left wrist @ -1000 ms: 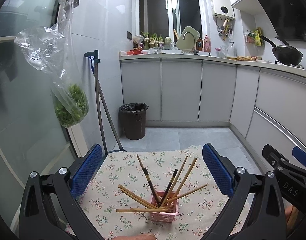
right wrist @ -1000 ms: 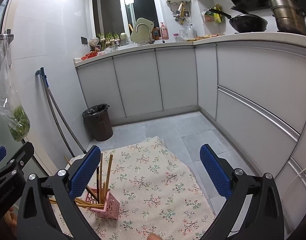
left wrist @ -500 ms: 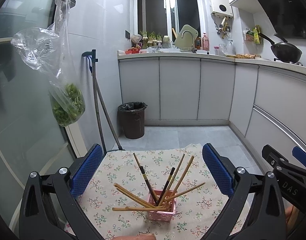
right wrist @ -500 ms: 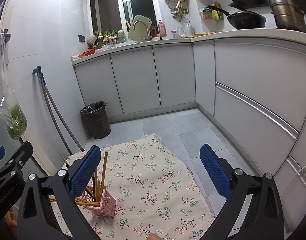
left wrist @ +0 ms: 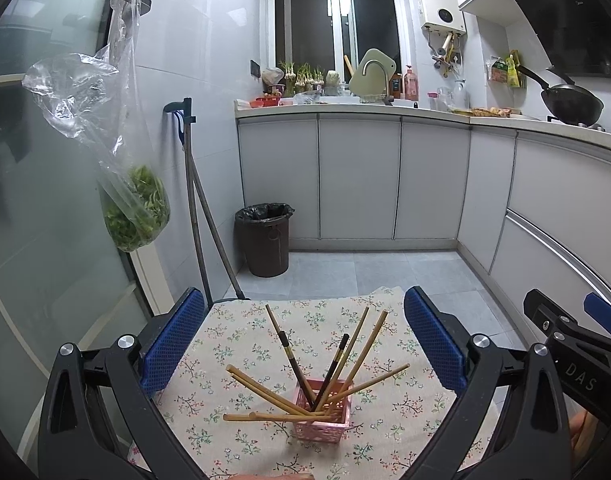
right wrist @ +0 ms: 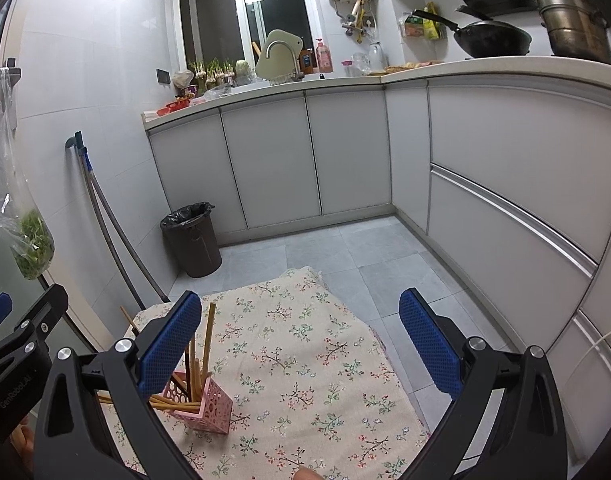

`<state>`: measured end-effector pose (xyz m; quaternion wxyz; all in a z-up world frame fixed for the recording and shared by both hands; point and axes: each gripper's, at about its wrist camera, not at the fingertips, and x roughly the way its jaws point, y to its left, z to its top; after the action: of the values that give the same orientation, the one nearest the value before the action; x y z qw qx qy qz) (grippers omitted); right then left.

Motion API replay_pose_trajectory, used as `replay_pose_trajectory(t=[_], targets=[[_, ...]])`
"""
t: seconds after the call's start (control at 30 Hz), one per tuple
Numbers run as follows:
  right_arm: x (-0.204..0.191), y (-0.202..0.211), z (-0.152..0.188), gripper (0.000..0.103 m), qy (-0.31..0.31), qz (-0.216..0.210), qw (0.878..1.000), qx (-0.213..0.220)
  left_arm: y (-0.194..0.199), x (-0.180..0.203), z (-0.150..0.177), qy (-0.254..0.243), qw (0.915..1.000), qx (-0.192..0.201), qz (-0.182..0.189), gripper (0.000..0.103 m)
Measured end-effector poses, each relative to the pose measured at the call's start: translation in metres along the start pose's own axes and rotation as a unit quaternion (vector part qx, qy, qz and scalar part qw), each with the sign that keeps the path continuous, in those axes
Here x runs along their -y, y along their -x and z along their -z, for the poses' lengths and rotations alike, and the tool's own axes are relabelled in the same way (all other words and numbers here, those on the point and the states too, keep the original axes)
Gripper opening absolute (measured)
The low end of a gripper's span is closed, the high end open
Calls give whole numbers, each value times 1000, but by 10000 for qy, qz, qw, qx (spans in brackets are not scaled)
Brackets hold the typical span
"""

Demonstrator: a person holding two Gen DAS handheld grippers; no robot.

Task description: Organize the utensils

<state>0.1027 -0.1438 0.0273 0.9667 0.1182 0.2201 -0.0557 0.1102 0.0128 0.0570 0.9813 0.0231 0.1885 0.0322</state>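
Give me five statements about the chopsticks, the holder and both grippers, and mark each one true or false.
1. The chopsticks stand fanned out in a pink holder. True.
2. The left gripper is shut on a chopstick. False: it is open and holds nothing.
3. The right gripper is open and empty. True.
4. The holder lies tipped over on the grey floor tiles. False: it stands upright on the floral cloth.
5. In the right wrist view the holder sits at the left, partly behind the gripper's left finger. True.
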Motion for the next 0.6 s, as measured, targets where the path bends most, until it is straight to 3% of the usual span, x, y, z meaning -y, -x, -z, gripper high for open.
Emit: replay_pose_trajectory(t=[0.6], targets=[[2,-2,4,96,-22,-45,10000,-55,-1,4,6,50,10000,80,-13,91]])
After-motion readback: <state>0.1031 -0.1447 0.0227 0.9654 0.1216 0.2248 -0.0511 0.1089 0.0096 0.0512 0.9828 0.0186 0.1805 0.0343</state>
